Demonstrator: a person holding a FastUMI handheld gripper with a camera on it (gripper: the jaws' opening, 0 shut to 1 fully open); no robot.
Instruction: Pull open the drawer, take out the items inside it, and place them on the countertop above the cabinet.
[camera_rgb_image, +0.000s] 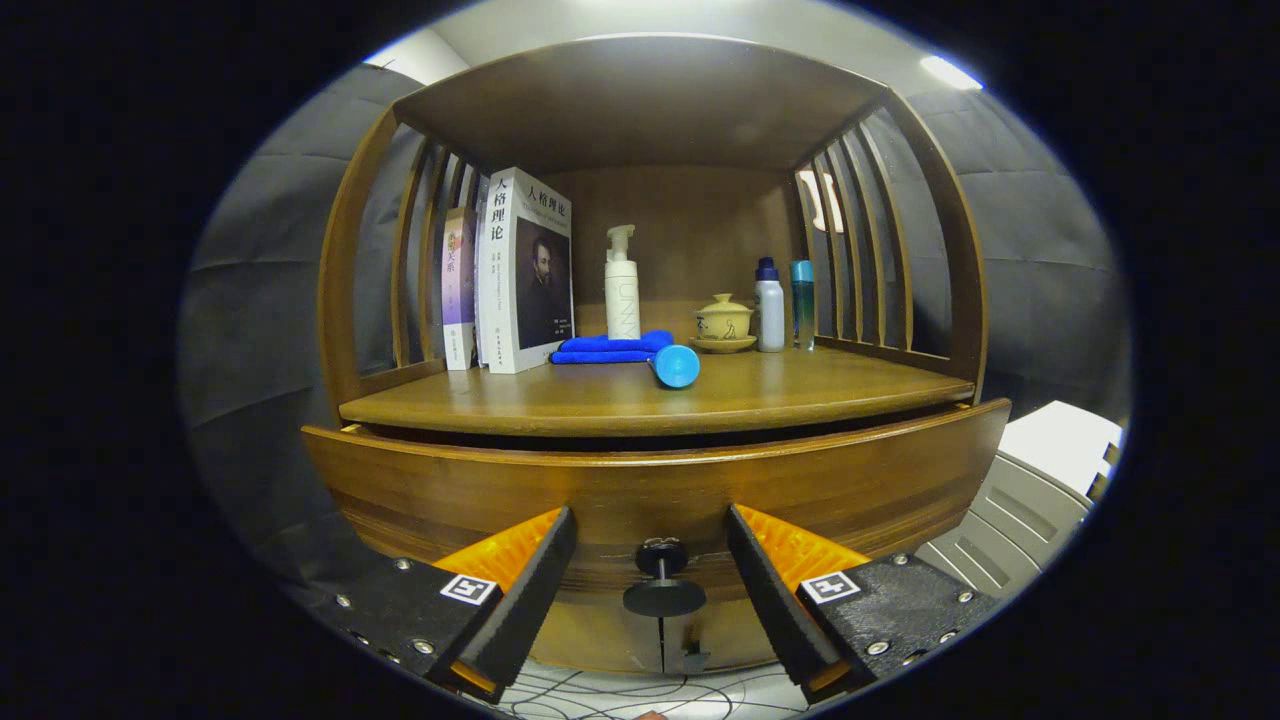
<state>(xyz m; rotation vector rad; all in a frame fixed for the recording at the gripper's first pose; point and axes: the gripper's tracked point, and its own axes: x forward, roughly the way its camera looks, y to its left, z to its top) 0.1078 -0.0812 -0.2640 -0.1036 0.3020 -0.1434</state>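
Gripper view: we hold the gripper (650, 585) wide open, empty, straddling the drawer knob (662, 580) for pulling.

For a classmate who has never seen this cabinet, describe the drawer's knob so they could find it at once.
Start at the wooden cabinet's countertop. Below it runs the curved drawer front, pulled slightly out. At its middle sits the knob, between the open jaws of the gripper: small, round and dark, the only fitting on that panel.
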